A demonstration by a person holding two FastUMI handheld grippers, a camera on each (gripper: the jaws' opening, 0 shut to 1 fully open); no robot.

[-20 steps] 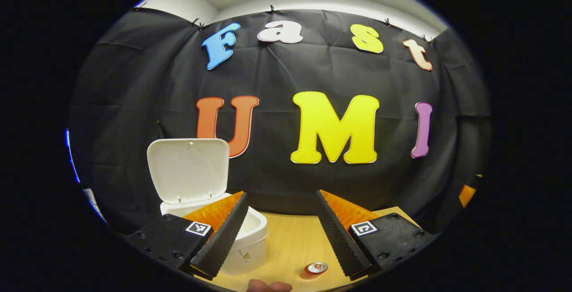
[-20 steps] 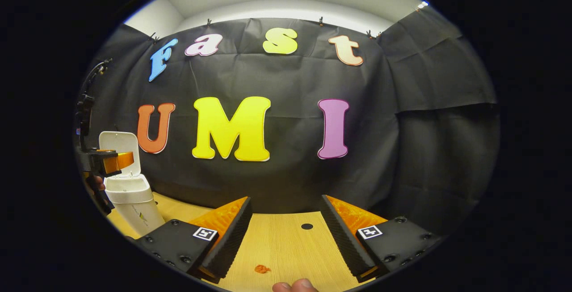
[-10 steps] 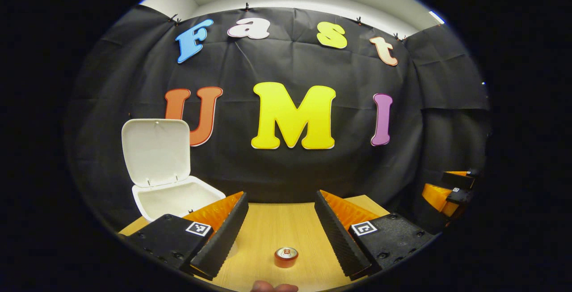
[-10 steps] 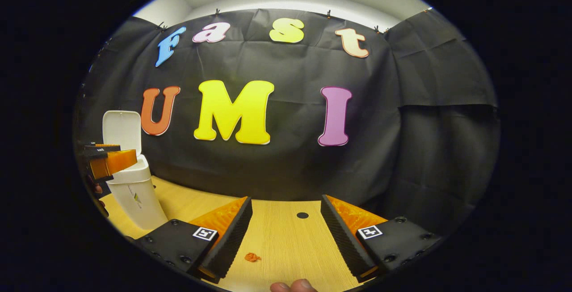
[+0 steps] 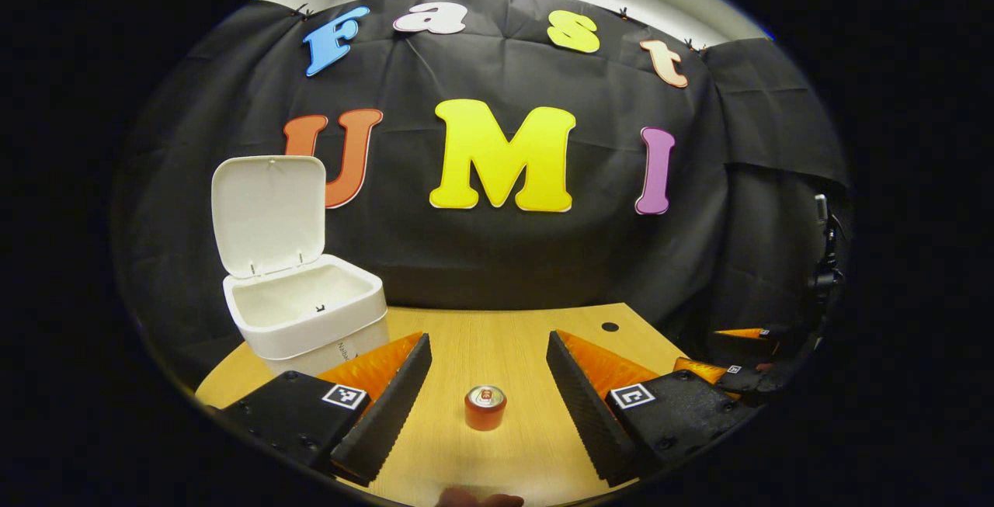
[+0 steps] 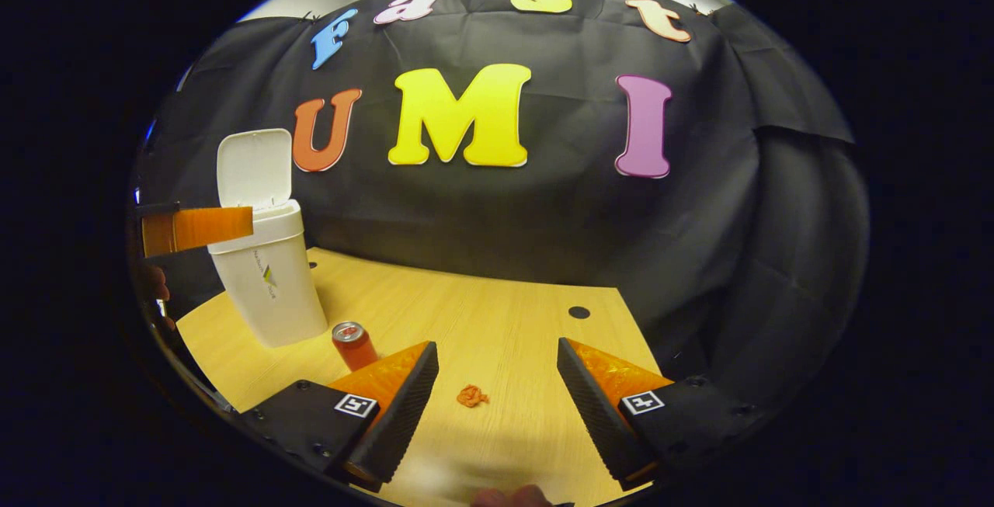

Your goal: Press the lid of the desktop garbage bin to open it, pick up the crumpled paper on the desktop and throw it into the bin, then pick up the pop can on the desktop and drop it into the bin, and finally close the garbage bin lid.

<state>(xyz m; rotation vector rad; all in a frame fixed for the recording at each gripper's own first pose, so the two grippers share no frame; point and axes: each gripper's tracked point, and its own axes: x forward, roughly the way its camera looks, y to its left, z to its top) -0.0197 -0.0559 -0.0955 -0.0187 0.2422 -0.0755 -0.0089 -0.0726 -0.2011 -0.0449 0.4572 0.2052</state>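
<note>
Left gripper (image 5: 485,383) jaws gape wide, empty, framing the upright pop can (image 5: 485,408); its label is unreadable. Right gripper (image 6: 497,390) jaws likewise wide, empty, over the crumpled paper (image 6: 471,396) on the surface (image 6: 481,313). The bin (image 5: 304,313) stands open, logo illegible.

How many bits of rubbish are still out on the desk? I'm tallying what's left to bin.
2. The pop can stands upright beside the open garbage bin; the crumpled paper lies ahead of the right gripper. Nothing shows inside the bin, though its bottom is hidden.
</note>
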